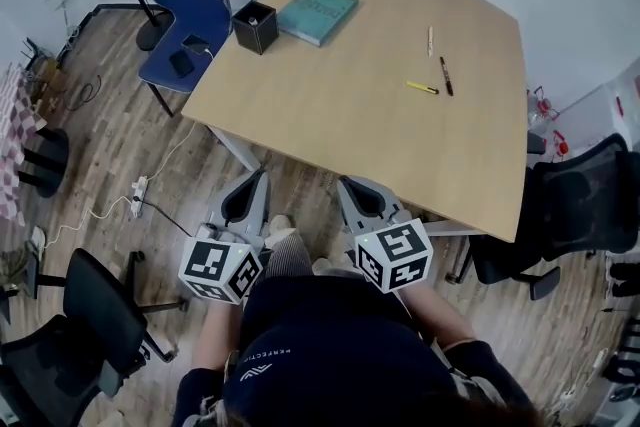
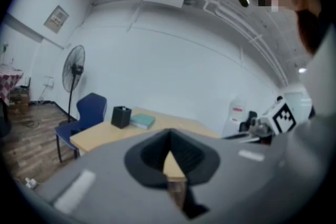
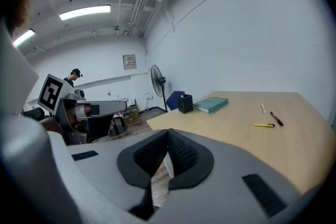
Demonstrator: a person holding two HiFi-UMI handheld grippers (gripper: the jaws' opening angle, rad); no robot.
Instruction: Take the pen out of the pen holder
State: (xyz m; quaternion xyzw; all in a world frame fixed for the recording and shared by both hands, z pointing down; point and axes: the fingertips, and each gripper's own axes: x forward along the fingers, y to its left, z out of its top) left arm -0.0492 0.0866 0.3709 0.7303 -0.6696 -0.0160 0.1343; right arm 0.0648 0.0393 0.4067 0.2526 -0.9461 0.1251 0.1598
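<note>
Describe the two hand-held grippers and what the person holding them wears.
Both the left hand-held gripper and the right hand-held gripper have light grey, wedge-shaped bodies with black ribbed pads inside the jaws. Each carries a white cube printed with black square markers at its rear. No cables show. The person wears a dark navy top with small white print.

Pen holder (image 1: 255,25) left of book (image 1: 316,12) on table (image 1: 350,125); three pens (image 1: 445,76) farther right, chair (image 1: 192,10) left of table
</note>
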